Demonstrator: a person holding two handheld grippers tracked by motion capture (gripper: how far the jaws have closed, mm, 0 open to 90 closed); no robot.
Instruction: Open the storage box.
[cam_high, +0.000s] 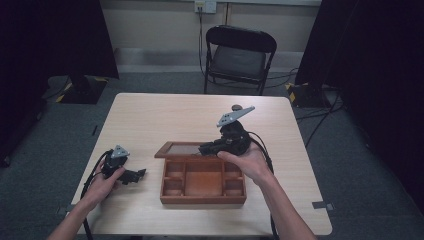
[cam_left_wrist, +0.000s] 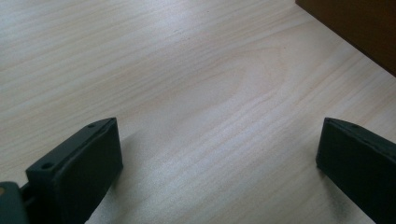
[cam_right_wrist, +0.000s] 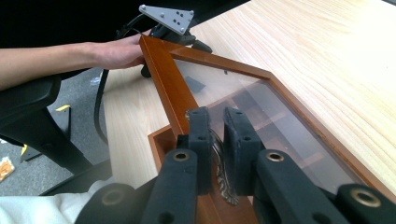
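A brown wooden box (cam_high: 202, 198) with several inner compartments stands on the table, right of centre. Its glass-paned lid (cam_high: 178, 149) is raised and tilted toward the back left. My right gripper (cam_high: 206, 148) reaches over the box from the right. In the right gripper view its jaws (cam_right_wrist: 217, 122) are shut on a small ornate metal latch (cam_right_wrist: 220, 161) at the lid's edge, with the lid frame (cam_right_wrist: 164, 79) running away ahead. My left gripper (cam_high: 138, 174) rests on the table left of the box, open (cam_left_wrist: 217, 135) over bare wood.
A corner of the box (cam_left_wrist: 362, 25) shows at the upper right of the left gripper view. A black folding chair (cam_high: 239, 54) stands behind the table (cam_high: 165, 112). Dark curtains flank both sides, and cables lie on the floor at the right (cam_high: 320, 117).
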